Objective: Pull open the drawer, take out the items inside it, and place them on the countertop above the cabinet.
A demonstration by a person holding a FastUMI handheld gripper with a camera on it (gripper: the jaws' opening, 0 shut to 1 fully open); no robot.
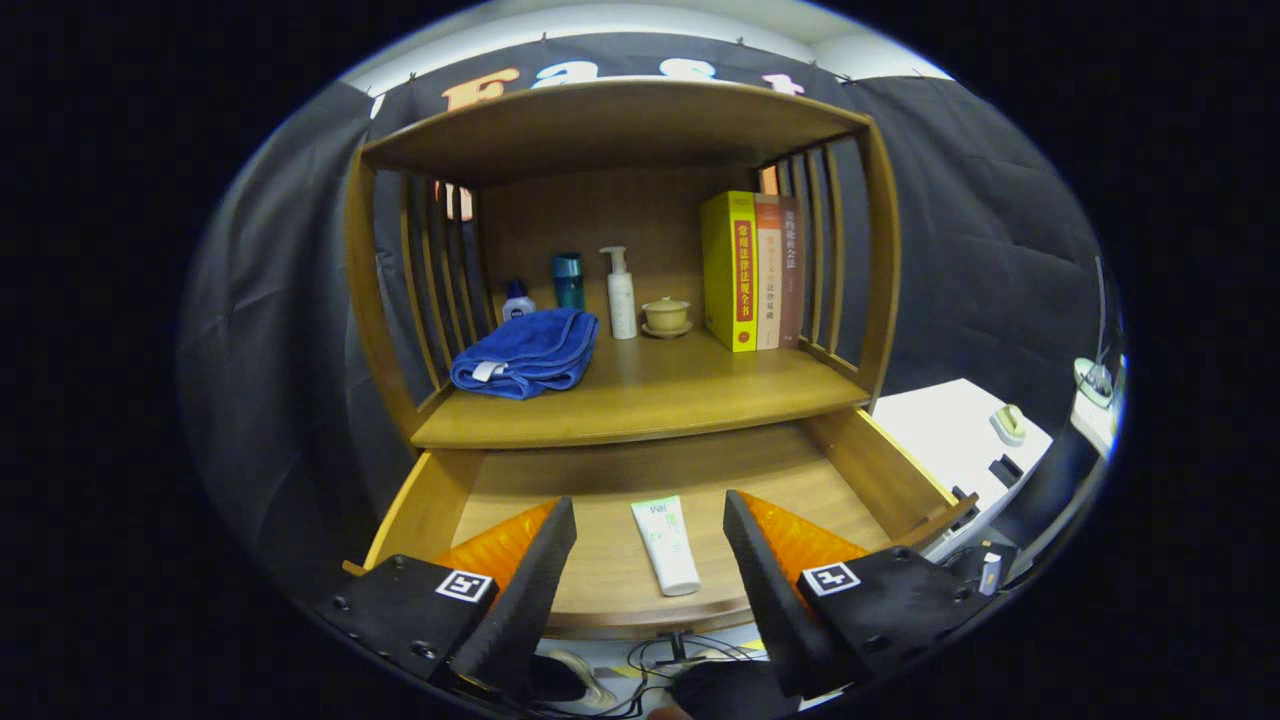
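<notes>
The wooden drawer [860,465] under the cabinet stands pulled out. On its floor lies a white tube with green print [667,545], cap end toward me, lengthwise between my two fingers. My gripper [650,515] hovers above the drawer, open wide, with one finger on each side of the tube and touching nothing. Above the drawer runs the wooden countertop [660,395], the shelf surface of the cabinet.
On the countertop sit a folded blue towel [527,352], a small white bottle [517,301], a teal cup [568,280], a white pump bottle [620,293], a lidded tea bowl [666,316] and three upright books [752,270]. A white table [950,440] stands to the right; cables [670,655] lie on the floor below.
</notes>
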